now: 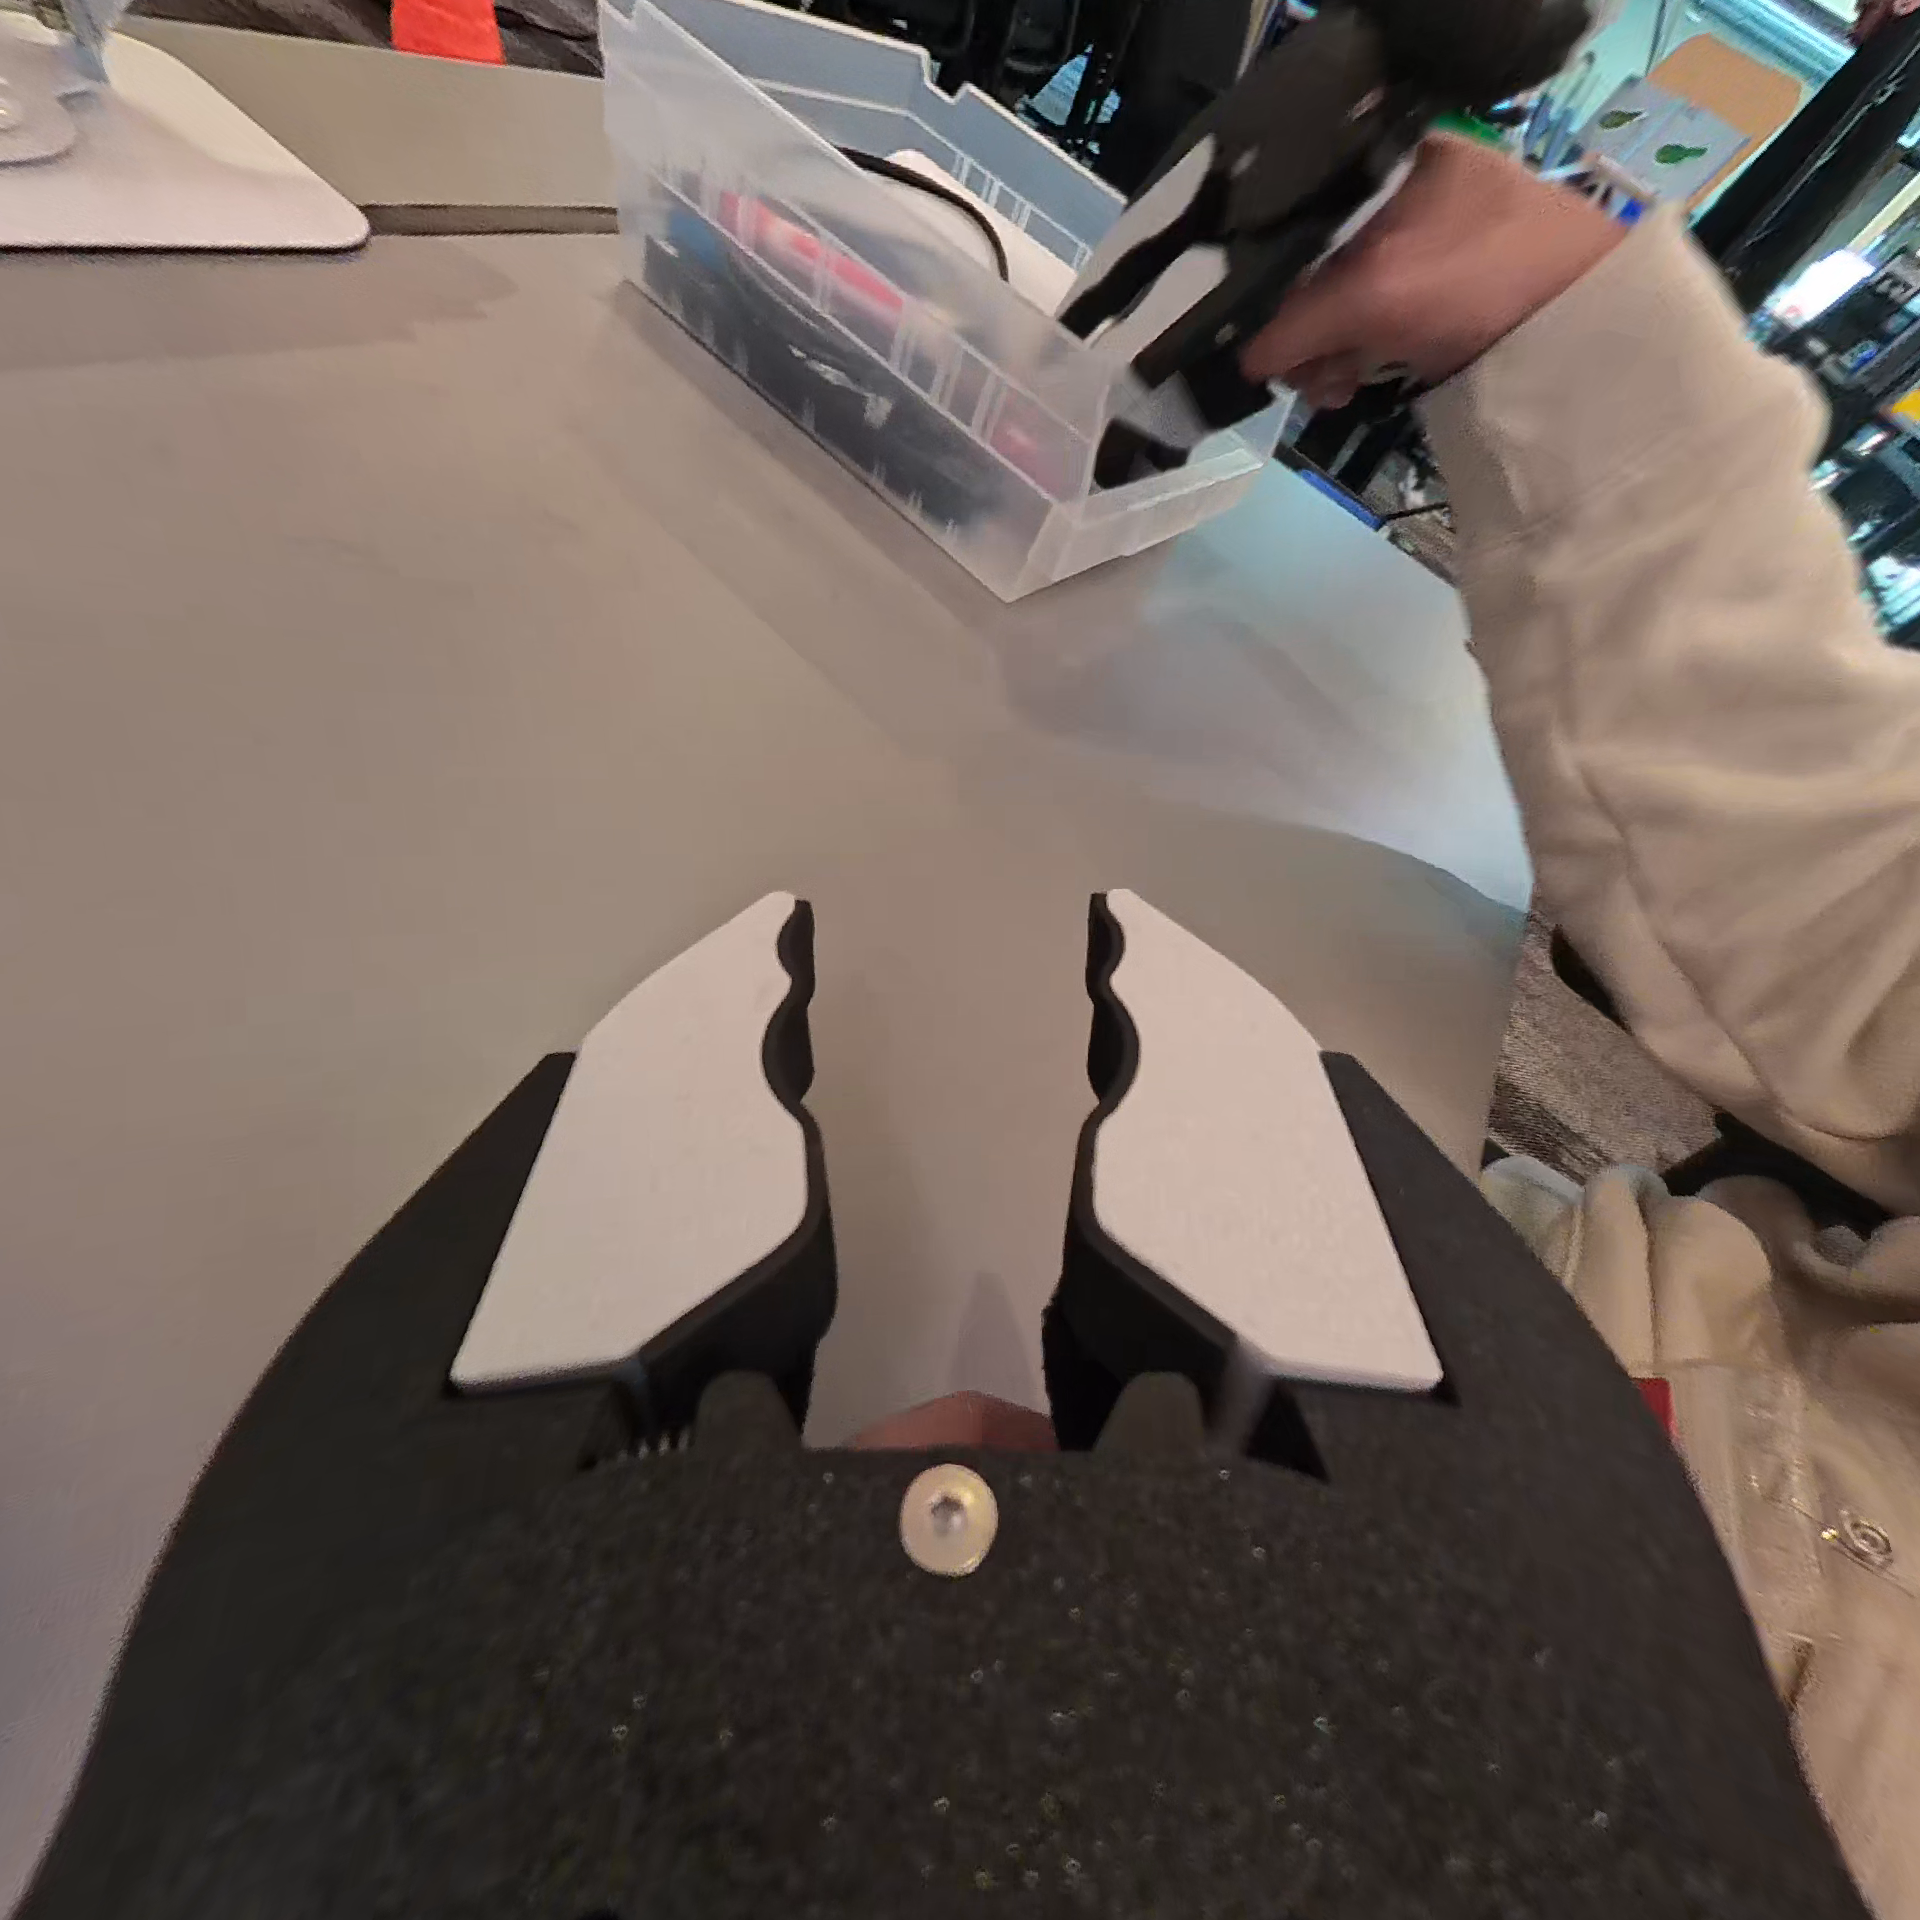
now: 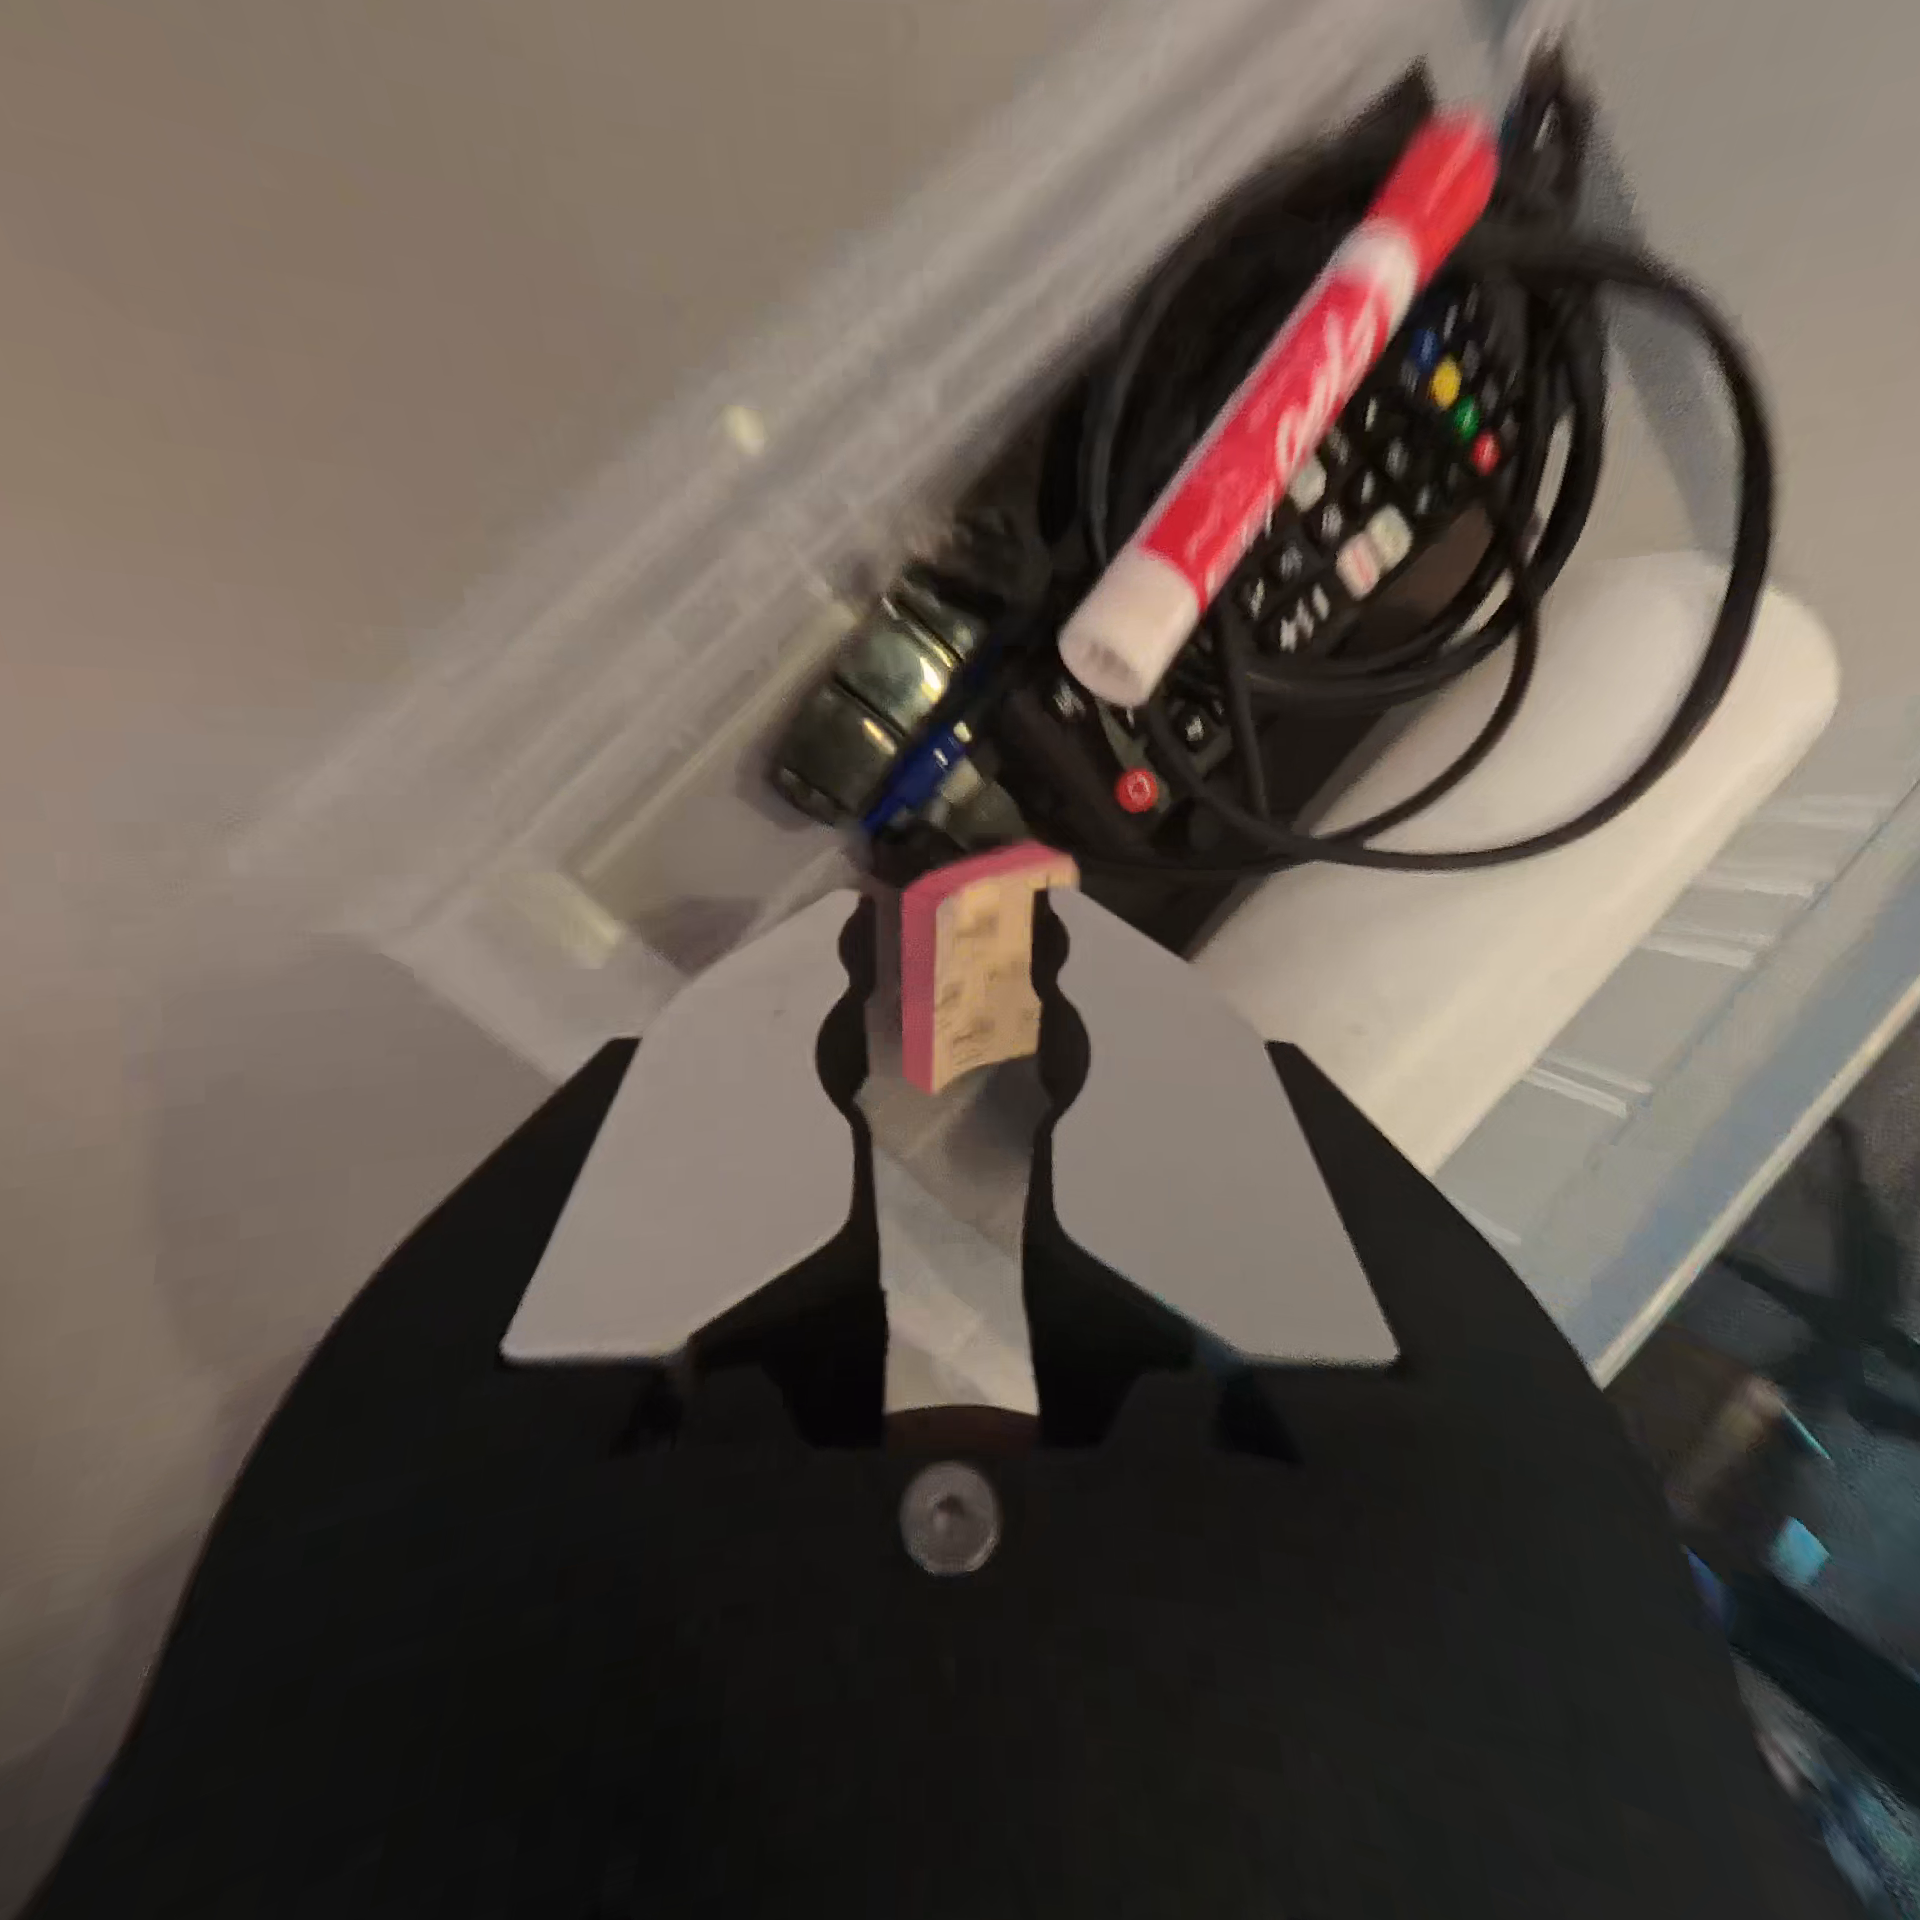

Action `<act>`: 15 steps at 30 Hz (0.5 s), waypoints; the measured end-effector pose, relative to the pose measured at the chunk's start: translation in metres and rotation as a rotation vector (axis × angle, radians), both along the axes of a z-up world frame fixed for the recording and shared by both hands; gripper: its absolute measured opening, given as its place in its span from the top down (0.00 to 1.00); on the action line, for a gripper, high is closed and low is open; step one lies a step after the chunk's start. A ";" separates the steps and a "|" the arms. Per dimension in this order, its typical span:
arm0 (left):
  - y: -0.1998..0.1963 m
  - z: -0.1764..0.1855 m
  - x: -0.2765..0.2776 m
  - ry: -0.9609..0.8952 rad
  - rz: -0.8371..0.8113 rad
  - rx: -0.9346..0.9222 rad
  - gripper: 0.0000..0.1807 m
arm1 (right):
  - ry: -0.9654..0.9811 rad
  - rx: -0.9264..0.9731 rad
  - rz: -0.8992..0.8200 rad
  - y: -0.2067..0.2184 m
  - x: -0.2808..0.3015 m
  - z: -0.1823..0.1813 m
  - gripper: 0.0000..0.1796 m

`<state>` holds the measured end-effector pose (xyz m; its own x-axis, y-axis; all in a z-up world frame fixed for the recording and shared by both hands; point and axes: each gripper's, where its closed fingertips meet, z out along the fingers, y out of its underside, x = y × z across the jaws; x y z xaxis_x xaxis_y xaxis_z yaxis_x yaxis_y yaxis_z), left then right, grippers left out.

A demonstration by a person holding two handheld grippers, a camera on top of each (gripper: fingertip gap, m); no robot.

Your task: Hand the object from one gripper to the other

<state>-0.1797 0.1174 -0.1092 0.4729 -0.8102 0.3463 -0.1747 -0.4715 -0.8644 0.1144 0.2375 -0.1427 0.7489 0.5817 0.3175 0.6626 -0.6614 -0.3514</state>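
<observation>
Fingers point(image 1: 665, 1132) of the left gripper point(image 1: 949, 925) stand wide apart with nothing between them, held low over the bare grey surface point(image 1: 436, 644). Fingers point(image 2: 727, 1143) of the right gripper point(image 2: 954, 914) are narrow, pinching a small pink-edged block point(image 2: 961, 987) with a tan printed face near their tips; the view is blurred.

Past that block, inside a clear plastic bin point(image 2: 623, 582): a black remote point(image 2: 1340, 540) with coloured buttons, a red marker point(image 2: 1288, 405) with a white cap lying across it, a coil of black cable point(image 2: 1704, 436), a dark metallic object and something blue beside it.

From the left wrist view, the right gripper point(image 1: 1153, 353) dips into the near corner of the bin point(image 1: 1143, 520), held by a hand point(image 1: 1444, 281) in a cream sleeve point(image 1: 1662, 727). A pale flat pad point(image 1: 156, 177) lies far left.
</observation>
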 end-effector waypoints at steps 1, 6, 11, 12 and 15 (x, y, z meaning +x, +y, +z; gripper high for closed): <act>0.002 0.000 -0.002 0.006 0.007 0.010 0.72 | 0.076 0.045 0.020 -0.002 -0.013 0.020 0.84; 0.005 0.002 -0.006 0.059 0.024 0.076 0.72 | 0.516 0.388 0.158 -0.031 -0.107 0.121 0.82; -0.014 0.039 -0.024 0.060 -0.100 0.140 0.73 | 1.291 0.146 0.354 -0.149 -0.247 0.085 0.81; -0.018 0.047 -0.040 0.108 -0.140 0.178 0.73 | 1.339 0.097 0.367 -0.166 -0.258 0.071 0.81; -0.004 0.051 -0.118 0.396 -0.132 0.314 0.74 | 1.371 0.075 0.354 -0.188 -0.261 0.052 0.80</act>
<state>-0.2976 0.1135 -0.0586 0.4052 -0.9079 -0.1074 -0.5576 -0.1524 -0.8160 -0.1470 0.0494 -0.0907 0.3048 0.8150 -0.4928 -0.1025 -0.4864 -0.8677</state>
